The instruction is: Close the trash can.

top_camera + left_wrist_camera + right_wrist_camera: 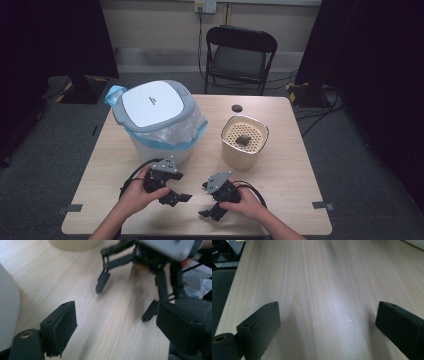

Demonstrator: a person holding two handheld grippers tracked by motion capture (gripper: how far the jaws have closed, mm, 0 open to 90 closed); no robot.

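Note:
My left gripper (182, 187) is held low over the front of the wooden table (290, 170), open, with nothing between its jaws. In the left gripper view its jaws (117, 325) stand wide apart over bare wood and face my right gripper (123, 302), which is also open. My right gripper (205, 201) sits just to the right, near the front edge, pointing left. The right gripper view shows its jaws (329, 325) spread over bare tabletop (319, 285). A hand holds each gripper.
A white bin (155, 117) with a grey lid and a blue-edged plastic liner stands at the back left. A beige canister (244, 141) with a perforated insert and a dark lump on it stands centre right. A small black disc (236, 108) lies behind it. A folding chair (240, 55) stands beyond the table.

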